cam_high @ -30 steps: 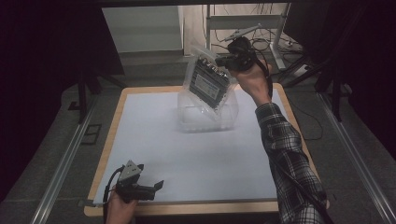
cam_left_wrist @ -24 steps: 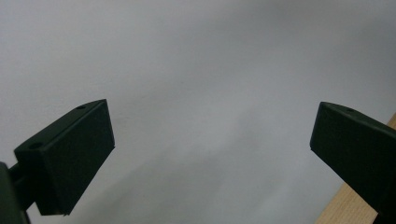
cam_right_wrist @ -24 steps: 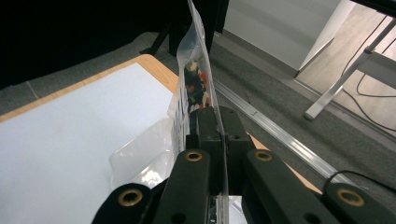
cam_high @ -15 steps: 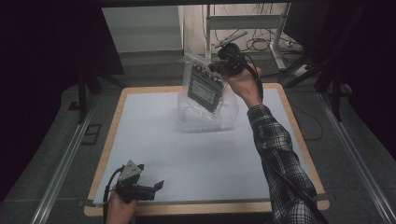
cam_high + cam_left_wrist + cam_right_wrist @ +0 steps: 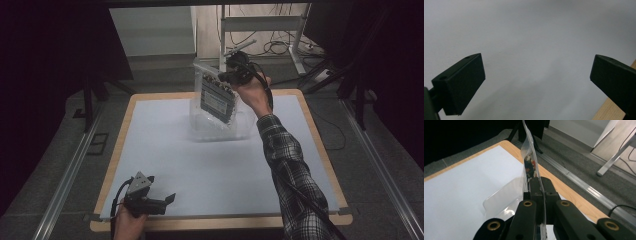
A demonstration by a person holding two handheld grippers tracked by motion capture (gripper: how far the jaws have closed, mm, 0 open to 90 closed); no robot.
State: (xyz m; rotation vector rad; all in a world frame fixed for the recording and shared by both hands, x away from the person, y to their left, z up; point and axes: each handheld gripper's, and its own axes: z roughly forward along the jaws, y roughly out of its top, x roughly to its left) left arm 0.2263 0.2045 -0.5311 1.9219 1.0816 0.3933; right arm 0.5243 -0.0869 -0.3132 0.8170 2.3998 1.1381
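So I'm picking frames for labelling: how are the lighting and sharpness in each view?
High view: the white table is lit, its surroundings nearly black; the clear bag is slightly soft. Left gripper view: flat grey light, the jaws cast faint shadows. Right gripper view: the near jaws are blurred, and the bag's film catches a pale sheen.

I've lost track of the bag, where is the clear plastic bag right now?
In the high view the clear plastic bag hangs at the table's far side, right of centre, pinched at its top edge by the right tongs above a clear plastic tray.
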